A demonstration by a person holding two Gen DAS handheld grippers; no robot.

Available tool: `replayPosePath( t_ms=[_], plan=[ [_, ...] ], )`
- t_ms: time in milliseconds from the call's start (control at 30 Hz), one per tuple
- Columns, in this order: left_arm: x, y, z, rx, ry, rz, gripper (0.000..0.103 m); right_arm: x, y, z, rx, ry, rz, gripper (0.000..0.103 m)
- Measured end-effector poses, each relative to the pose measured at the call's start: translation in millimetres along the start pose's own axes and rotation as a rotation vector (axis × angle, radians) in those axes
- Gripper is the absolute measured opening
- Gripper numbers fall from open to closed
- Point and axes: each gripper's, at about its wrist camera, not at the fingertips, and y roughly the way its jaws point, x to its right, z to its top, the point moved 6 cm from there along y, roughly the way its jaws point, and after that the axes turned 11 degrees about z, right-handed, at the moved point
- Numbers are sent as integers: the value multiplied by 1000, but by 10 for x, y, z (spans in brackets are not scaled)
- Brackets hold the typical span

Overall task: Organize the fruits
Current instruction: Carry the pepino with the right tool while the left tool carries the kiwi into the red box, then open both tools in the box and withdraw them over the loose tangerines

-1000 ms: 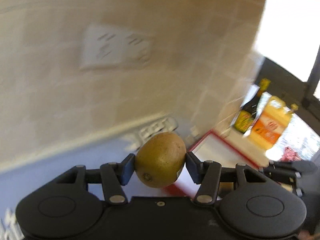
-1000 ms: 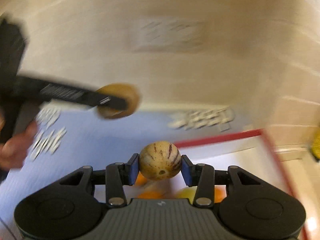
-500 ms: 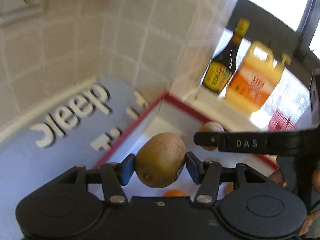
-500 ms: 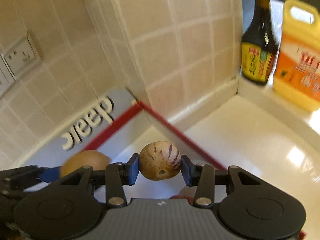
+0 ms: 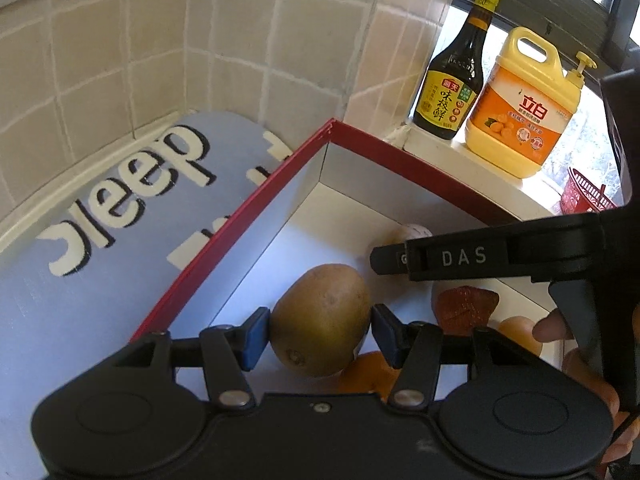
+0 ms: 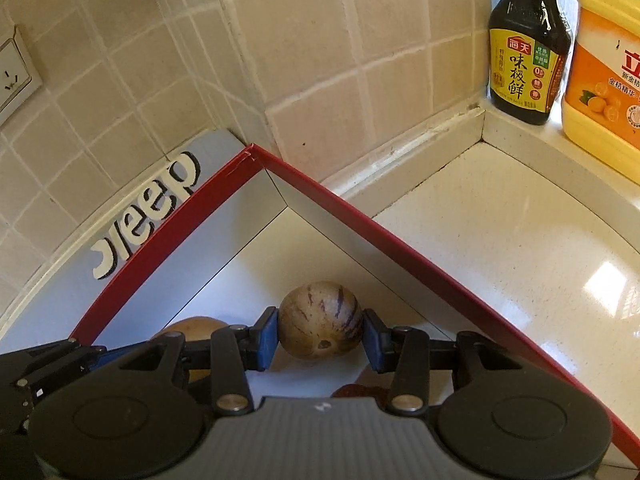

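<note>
My left gripper [image 5: 320,330] is shut on a brown kiwi [image 5: 320,320] and holds it inside the red-rimmed white box [image 5: 248,208]. My right gripper [image 6: 320,338] is shut on a pale purple-striped melon [image 6: 320,320] over the same box [image 6: 360,228], near its far corner. In the left wrist view the right gripper's finger [image 5: 480,258] crosses the box, with the striped melon [image 5: 412,232] partly hidden behind it. An orange fruit [image 5: 368,372], a red fruit [image 5: 466,306] and another orange one [image 5: 520,332] lie in the box. The kiwi shows in the right wrist view [image 6: 196,326].
A blue mat with white letters [image 5: 100,232] lies left of the box against the tiled wall [image 5: 160,40]. A dark sauce bottle [image 5: 456,76] and a yellow detergent jug [image 5: 524,108] stand on the sill. A red basket [image 5: 584,196] is at the right. White counter [image 6: 520,240] lies right of the box.
Both grippers have swung right and down from the mat and wall to over the box, each still holding its fruit. They have dropped lower into the box.
</note>
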Motion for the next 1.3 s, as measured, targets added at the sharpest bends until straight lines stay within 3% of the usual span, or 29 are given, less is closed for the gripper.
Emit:
replayPosePath(
  t_ms=[33,100,200,400,500,733,833,967,1067,1300],
  plan=[
    [9,5,-5,0,-1,-2,66,-5,1,-1,-2,-1,1,49],
    [-13,-69,-4,18,-9,-2,75,-23,-20,-1,-6,-3,6,49],
    [-37,-303,57,66,-18,-33,76,-56,-168,19,18,1,26,49],
    [-198,-1132,152,191,-43,-7,76,-232,-698,-15,74,-21,58,49],
    [-322,-1581,50,239,-66,27,79,-370,-1040,-184,99,-32,119,49],
    [-747,-2099,-567,194,-188,129,79,-727,-1580,-960,97,-105,353,50],
    [-917,-2051,-807,139,-275,149,79,-908,-1566,-1299,38,-109,442,50],
    [-1032,-1830,-1039,62,-339,118,79,-1095,-1415,-1773,-61,-40,519,50],
    [-1023,-1648,-1149,37,-329,65,79,-1104,-1281,-1987,-55,17,483,50],
    [-1104,-1216,-1193,17,-342,-26,79,-1088,-1019,-1991,-5,37,210,50]
  ],
)
